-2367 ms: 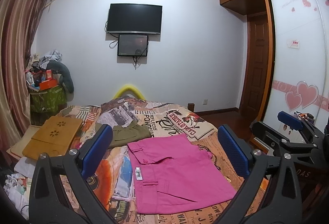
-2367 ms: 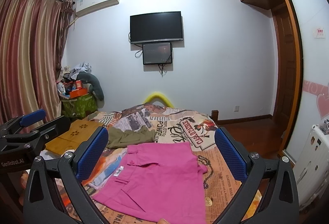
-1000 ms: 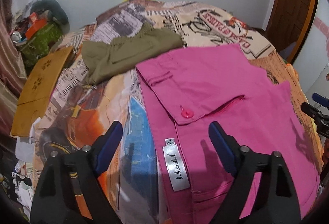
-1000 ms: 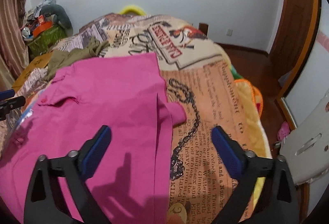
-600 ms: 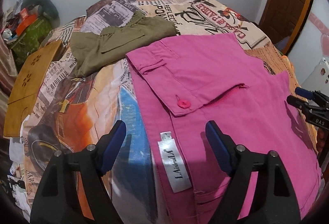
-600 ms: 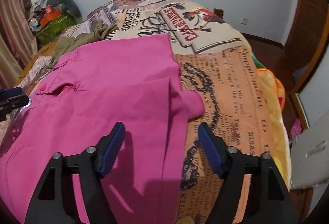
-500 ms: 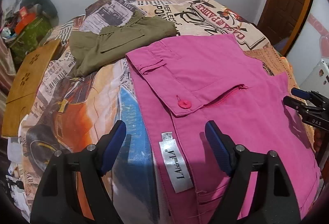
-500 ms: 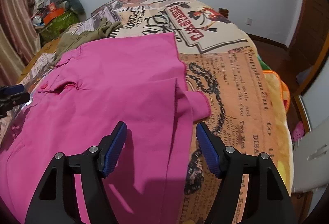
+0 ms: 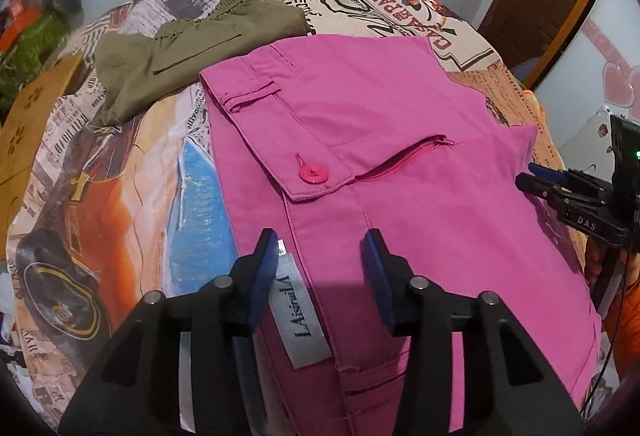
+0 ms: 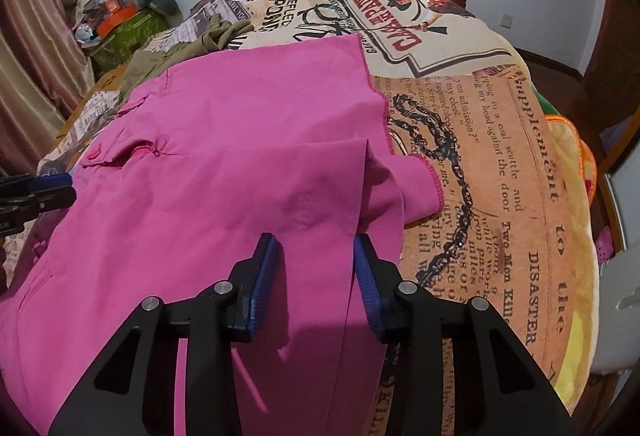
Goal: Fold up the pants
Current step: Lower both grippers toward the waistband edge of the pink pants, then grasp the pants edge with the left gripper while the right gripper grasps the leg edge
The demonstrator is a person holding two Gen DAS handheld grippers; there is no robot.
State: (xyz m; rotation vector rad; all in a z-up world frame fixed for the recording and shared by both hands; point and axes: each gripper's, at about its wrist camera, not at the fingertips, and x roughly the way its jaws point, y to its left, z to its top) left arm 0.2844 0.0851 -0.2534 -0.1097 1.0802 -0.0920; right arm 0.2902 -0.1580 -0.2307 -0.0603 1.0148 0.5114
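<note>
Both grippers have come lower and their jaws have narrowed, not yet gripping. Pink pants (image 9: 400,164) fill the frame centre on the bed (image 9: 120,196). I bring the left gripper (image 9: 322,252) over the waistband, the right gripper (image 10: 316,256) over the hem, and should pinch both layers together.

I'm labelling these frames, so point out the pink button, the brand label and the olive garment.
pink button (image 9: 313,173), left wrist view, its face
brand label (image 9: 299,316), left wrist view, printed middle
olive garment (image 9: 176,48), left wrist view, flat centre
</note>
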